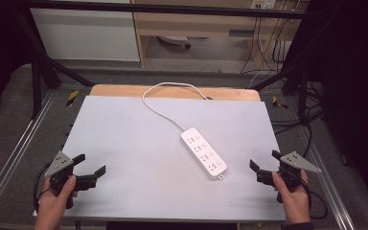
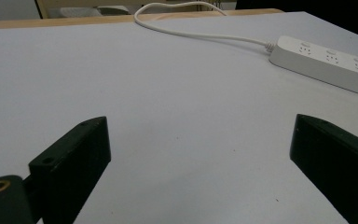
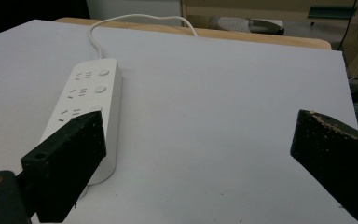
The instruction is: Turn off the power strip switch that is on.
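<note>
**Desk:** What did the high view show at centre frame?

**Photographer:** A white power strip (image 1: pixel 204 153), a smooth plastic bar with rounded ends, lay diagonally on the matte pale-grey tabletop (image 1: pixel 124 143), right of centre. Four socket groups, each with a round button, ran along its top. Its white cord (image 1: pixel 163 108) looped toward the upper middle of the frame, over a strip of bare wood at the far edge.

**Desk:** And the tongs?

**Photographer:** Both stood released, black jaws spread wide, gripping nothing. The left tongs (image 1: pixel 90 170) sat at lower left, the right tongs (image 1: pixel 264 166) at lower right, each topped by a grey three-cornered plate and held in a hand. The strip lay between them, nearer the right pair.

**Desk:** Anything unclear?

**Photographer:** In the right gripper view, one jaw covered the strip's near end; the other jaw's edge looked chipped and dusty. In the left gripper view, the strip ran off the right edge. Where the cord ended could not be made out.
</note>
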`<state>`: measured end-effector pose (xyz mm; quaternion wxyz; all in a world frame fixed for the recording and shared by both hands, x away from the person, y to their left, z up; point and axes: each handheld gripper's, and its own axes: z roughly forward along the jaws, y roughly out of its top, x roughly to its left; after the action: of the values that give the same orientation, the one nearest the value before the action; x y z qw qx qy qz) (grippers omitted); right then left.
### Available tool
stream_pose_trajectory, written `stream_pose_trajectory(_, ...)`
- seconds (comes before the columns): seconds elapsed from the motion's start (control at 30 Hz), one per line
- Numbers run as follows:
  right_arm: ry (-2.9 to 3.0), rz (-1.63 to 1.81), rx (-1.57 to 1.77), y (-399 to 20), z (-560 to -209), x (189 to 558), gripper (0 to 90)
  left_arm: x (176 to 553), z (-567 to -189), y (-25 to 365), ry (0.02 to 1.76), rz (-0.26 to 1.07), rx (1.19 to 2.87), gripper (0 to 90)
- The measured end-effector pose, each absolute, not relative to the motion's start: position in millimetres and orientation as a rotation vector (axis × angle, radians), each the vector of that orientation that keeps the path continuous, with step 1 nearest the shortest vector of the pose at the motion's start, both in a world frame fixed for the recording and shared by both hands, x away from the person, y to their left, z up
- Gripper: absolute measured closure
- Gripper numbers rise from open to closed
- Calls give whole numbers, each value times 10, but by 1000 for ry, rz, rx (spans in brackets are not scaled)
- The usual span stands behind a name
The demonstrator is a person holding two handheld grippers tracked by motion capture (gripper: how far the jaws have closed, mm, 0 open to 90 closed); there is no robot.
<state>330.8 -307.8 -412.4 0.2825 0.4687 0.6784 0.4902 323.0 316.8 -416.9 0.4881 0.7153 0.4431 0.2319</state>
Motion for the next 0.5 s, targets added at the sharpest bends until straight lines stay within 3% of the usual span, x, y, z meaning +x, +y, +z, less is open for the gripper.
stream_pose_trajectory(0.5,1960,1231,1254,-2870,-4474,3412,34,3227,-4163,3160,1071,562,1737,48)
